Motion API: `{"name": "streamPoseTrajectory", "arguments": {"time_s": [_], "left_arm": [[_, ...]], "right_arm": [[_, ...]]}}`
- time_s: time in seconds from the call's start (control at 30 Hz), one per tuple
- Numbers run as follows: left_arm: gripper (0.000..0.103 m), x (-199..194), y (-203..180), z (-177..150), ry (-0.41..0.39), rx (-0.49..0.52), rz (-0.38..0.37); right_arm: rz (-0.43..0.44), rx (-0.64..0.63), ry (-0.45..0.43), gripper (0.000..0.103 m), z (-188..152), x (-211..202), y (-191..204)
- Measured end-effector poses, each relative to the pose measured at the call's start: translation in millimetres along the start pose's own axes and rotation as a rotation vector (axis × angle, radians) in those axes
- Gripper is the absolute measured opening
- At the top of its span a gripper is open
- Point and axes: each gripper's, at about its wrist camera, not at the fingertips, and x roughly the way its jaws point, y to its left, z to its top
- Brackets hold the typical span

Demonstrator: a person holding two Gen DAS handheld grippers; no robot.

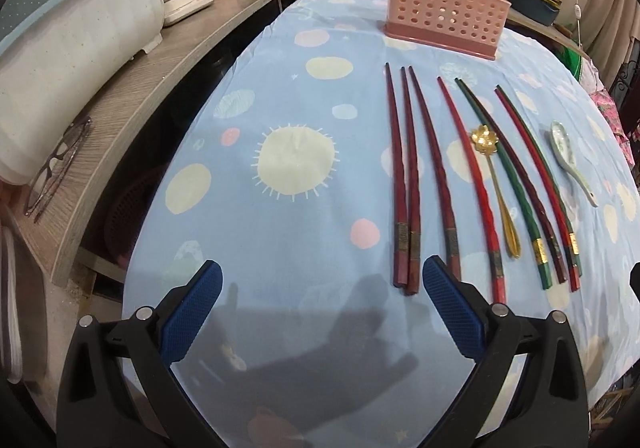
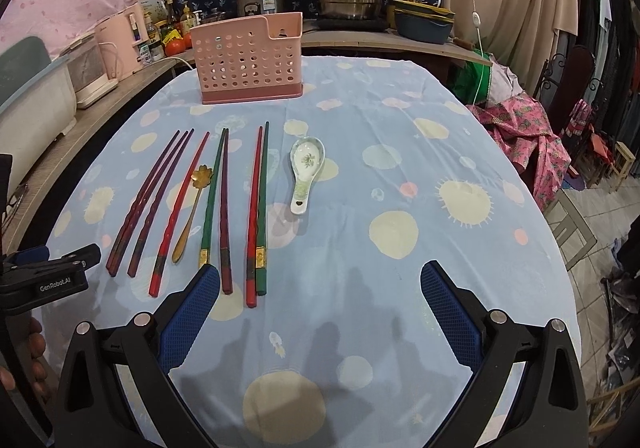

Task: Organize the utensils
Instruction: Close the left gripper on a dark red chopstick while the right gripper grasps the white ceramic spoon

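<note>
Left gripper (image 1: 322, 280) and right gripper (image 2: 320, 282) both spread wide, holding nothing. Chopsticks (image 2: 212, 203), gold spoon (image 2: 192, 207), ceramic spoon (image 2: 305, 171) lie on cloth (image 2: 400, 167); pink holder (image 2: 248, 57) beyond, probably empty. Risk: thin, close-packed chopsticks slip or roll.

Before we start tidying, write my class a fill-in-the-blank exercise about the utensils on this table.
1. The perforated holder at the far side of the table is ____ in colour.
2. The small gold spoon has a bowl shaped like a ____.
3. The white ceramic spoon lies to the ____ of all the chopsticks in the right wrist view.
4. Both the left tool and the right tool are ____ and hold nothing.

Missing words: pink; flower; right; open
</note>
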Motion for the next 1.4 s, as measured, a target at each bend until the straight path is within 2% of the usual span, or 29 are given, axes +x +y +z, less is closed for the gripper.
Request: {"name": "streamPoseTrajectory", "arguments": {"time_s": [0.27,0.6,0.67,0.73,1.0,1.13,1.17,1.4], "left_arm": [[0.086,23,-4,8,0.040,0.009,-0.022],[0.082,35,-1,13,0.055,0.003,-0.043],[0.081,36,-1,14,0.054,0.005,-0.050],[0.075,35,-2,14,0.050,0.012,-0.061],[0.034,29,-8,17,0.050,0.031,-0.135],[0.017,29,-7,18,0.058,0.018,-0.171],[0.015,29,-7,18,0.061,0.015,-0.177],[0.014,30,-8,17,0.063,0.017,-0.177]], "right_arm": [[0.008,0.000,0.011,0.096,11,16,1],[0.024,0.008,0.032,0.096,24,35,4],[0.041,0.020,0.041,0.089,29,41,3],[0.064,0.042,0.053,0.081,34,48,0],[0.118,0.086,0.086,0.049,53,81,-6],[0.163,0.133,0.114,0.029,56,96,-13],[0.172,0.144,0.119,0.023,56,99,-14],[0.212,0.190,0.152,0.018,54,113,-20]]}}
